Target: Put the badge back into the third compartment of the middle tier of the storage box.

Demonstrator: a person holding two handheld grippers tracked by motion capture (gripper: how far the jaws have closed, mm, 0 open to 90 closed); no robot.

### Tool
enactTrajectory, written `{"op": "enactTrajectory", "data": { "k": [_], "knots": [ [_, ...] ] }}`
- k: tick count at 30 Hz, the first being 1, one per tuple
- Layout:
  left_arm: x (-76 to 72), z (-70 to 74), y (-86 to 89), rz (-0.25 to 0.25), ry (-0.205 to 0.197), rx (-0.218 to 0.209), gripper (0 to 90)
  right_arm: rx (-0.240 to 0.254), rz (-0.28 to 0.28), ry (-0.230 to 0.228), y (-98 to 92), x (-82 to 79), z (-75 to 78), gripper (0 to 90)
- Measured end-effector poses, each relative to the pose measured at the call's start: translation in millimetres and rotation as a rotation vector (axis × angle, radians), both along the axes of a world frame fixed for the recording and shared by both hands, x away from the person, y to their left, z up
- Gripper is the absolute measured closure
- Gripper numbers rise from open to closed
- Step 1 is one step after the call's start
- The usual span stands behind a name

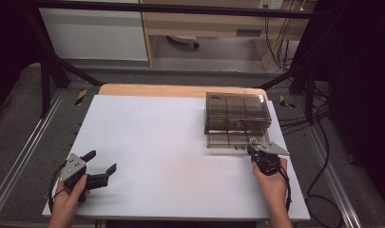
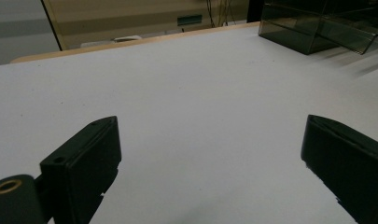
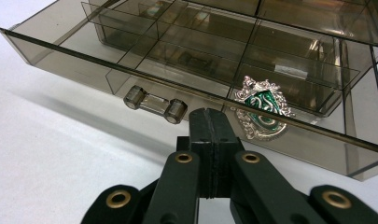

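Closest in, the left gripper (image 1: 101, 162) idles with jaws spread wide, well apart from the drawer box (image 1: 236, 114). Right gripper (image 3: 210, 122), jaws pressed together on nothing, sits just before the pulled-out drawer (image 3: 186, 70), beside its handle (image 3: 155, 103). The crest badge (image 3: 261, 106) lies inside. One careless shove could jolt the drawer and skid the box.

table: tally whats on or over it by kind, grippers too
Smoky clear drawer box, bottom drawer pulled out: 1
Silver and green crest badge in that drawer: 1
Hand-held grippers: 2, left gripper open, right gripper shut and empty by the drawer front
White table sheet: 1
Total: 5
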State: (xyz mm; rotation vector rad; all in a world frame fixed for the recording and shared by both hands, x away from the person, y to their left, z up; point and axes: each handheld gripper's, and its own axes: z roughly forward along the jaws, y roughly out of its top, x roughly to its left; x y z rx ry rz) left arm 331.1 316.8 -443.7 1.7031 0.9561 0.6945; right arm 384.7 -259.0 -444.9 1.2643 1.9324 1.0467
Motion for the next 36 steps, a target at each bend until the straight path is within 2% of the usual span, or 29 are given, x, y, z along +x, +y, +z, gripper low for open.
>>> {"op": "enactTrajectory", "data": {
  "k": [36],
  "knots": [
    [0.0,-0.1,-1.1,-0.004,0.004,-0.002,4.8,0.013,-0.017,-0.008,-0.3,3.7,-0.4,90.0]
  ]
}}
